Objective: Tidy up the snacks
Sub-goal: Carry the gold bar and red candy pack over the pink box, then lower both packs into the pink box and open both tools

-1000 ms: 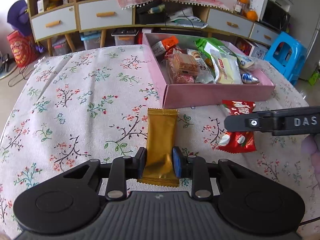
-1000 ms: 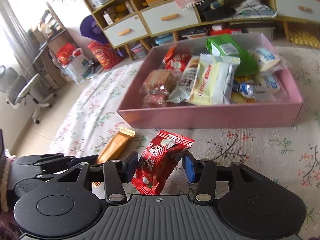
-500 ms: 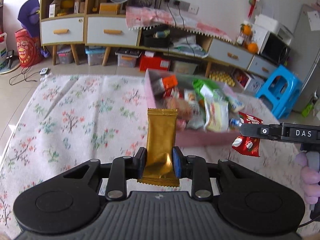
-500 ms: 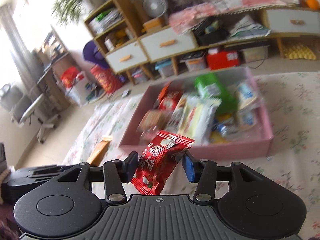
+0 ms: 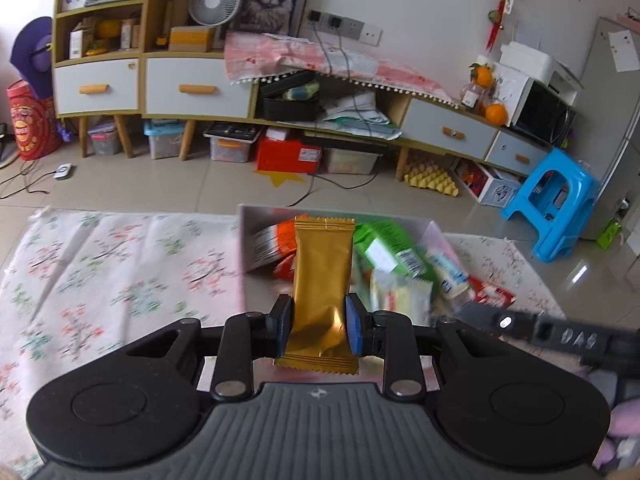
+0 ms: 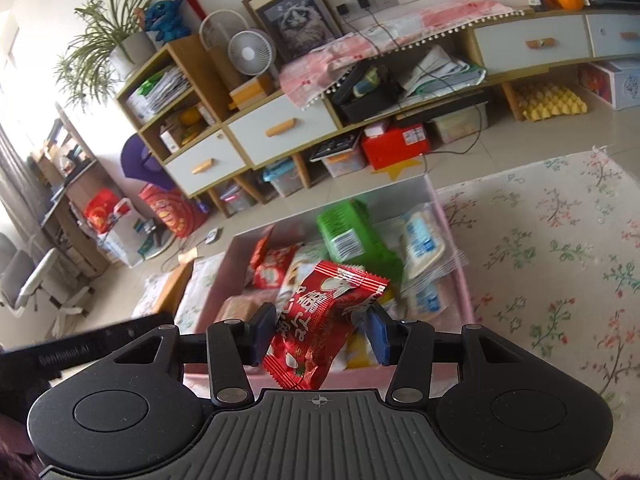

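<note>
We carry both packets over the pink box; left gripper fingers pinch the gold bar, right gripper fingers pinch the red packet; release low over open gaps.

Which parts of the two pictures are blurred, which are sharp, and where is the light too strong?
Left wrist view: the floral cloth and pink box are smeared by motion; the gold packet in the left gripper is sharp. Right wrist view: the red packet in the right gripper is sharp, and the far left edge is washed out by bright light.
</note>
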`<act>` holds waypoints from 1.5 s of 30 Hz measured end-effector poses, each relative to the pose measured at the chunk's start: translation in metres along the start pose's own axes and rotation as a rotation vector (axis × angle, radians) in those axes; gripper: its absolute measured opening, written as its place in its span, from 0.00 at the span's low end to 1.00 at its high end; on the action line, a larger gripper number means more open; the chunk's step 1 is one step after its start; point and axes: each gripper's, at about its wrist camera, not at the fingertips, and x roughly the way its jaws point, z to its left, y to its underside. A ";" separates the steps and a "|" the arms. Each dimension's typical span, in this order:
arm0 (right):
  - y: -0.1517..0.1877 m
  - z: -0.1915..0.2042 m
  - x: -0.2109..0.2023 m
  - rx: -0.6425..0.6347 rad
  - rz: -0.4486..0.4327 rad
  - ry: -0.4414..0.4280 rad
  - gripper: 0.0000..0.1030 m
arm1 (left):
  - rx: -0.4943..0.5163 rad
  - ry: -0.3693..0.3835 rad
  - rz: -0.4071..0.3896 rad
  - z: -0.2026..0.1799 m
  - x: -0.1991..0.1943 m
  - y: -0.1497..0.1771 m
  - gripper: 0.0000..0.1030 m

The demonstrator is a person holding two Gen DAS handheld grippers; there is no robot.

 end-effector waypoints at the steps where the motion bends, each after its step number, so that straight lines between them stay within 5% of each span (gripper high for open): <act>1: 0.000 -0.002 0.002 -0.004 0.000 0.005 0.46 | -0.002 0.010 0.005 -0.003 0.005 -0.001 0.25; 8: 0.001 -0.005 0.015 -0.017 0.017 0.005 0.47 | -0.010 0.054 0.048 -0.020 0.039 0.000 0.25; 17: 0.001 -0.004 0.027 -0.018 0.031 0.006 0.47 | -0.008 -0.042 0.092 -0.005 0.047 0.010 0.25; 28: 0.001 0.000 0.036 -0.024 0.044 -0.007 0.49 | 0.033 0.025 0.068 -0.005 0.039 0.012 0.27; 31: -0.001 -0.002 0.034 0.009 0.041 -0.019 0.69 | 0.043 0.029 0.058 -0.007 0.036 0.010 0.33; 45: -0.013 0.001 -0.017 0.050 -0.001 0.023 0.83 | 0.046 -0.059 0.058 -0.026 -0.017 0.026 0.87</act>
